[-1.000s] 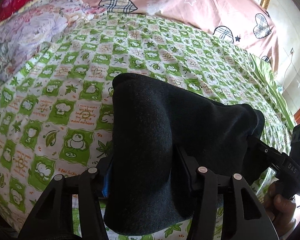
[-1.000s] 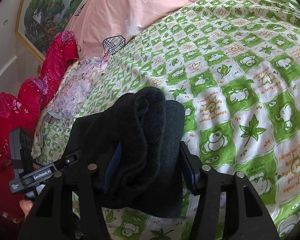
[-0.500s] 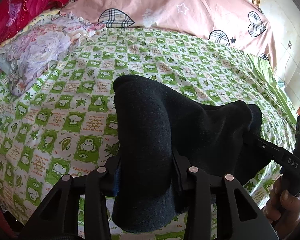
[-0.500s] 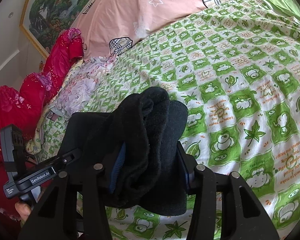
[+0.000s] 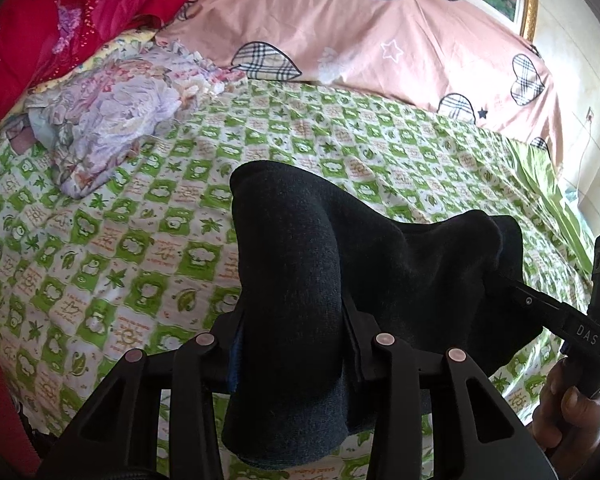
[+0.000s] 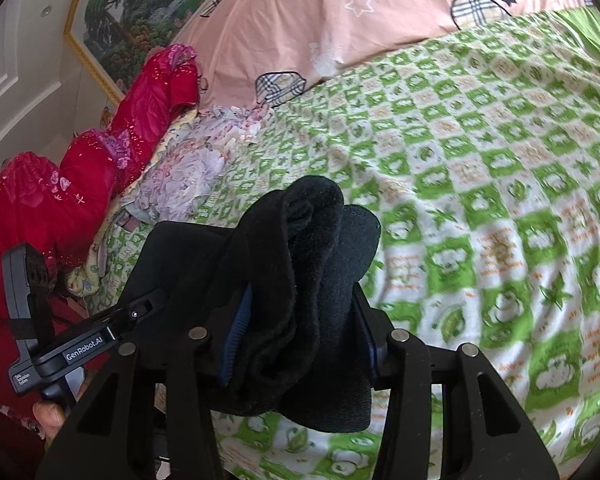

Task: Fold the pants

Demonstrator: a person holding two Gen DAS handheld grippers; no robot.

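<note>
The left claw [image 5: 290, 344] is clenched on a thick bunch of the black pants [image 5: 300, 280], which bulge up between its two fingers and hang down below them. From there the cloth stretches across to the right, where the right claw [image 5: 500, 276] bites into its far edge, held by a hand [image 5: 560, 404] low at the frame's corner.

In the right wrist view, the right claw [image 6: 300, 344] is likewise clamped on a rolled fold of the pants [image 6: 300, 272]; the blue pads [image 6: 236, 340] press into the fabric on either side. To its left the cloth runs to the left claw [image 6: 140, 312], gripped by the other hand [image 6: 50, 416].

The pants are lifted above the green checked bedsheet [image 5: 120, 260], which spreads out ahead of and beneath both claws. Beyond the left claw, up and to its left, lies a crumpled flowered cloth [image 5: 112, 120], with red bedding [image 5: 40, 32] past it. A pink quilt [image 5: 360, 40] with plaid hearts lies at the far end of the bed.
</note>
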